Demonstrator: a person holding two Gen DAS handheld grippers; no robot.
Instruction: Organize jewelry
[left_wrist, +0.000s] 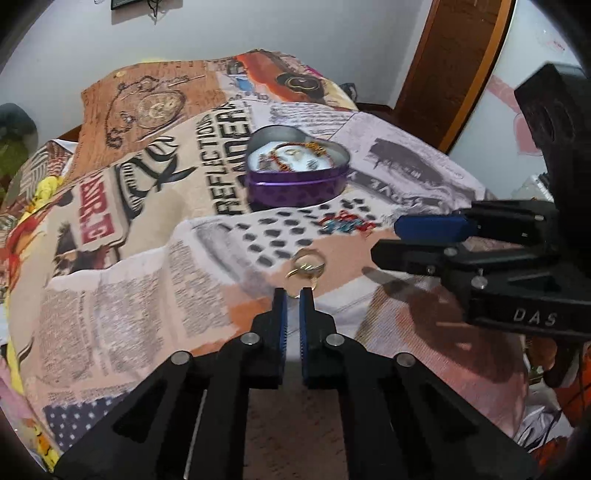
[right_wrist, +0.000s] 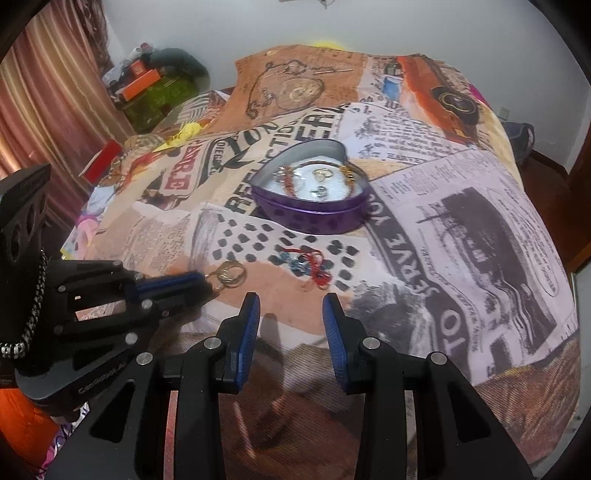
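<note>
A purple heart-shaped tin stands open on the bed and holds several pieces, among them a red beaded bracelet and a gold ring. Nearer me, a red and blue beaded piece lies loose on the cover. Beside it lie linked gold hoops. My left gripper is shut on the near edge of the hoops, down at the cover. My right gripper hovers just short of the beaded piece, open with nothing between its fingers.
A newspaper-print bedspread covers the whole bed. A striped curtain hangs at the left, with boxes and clutter behind the bed's far corner. A wooden door frame rises at the far right.
</note>
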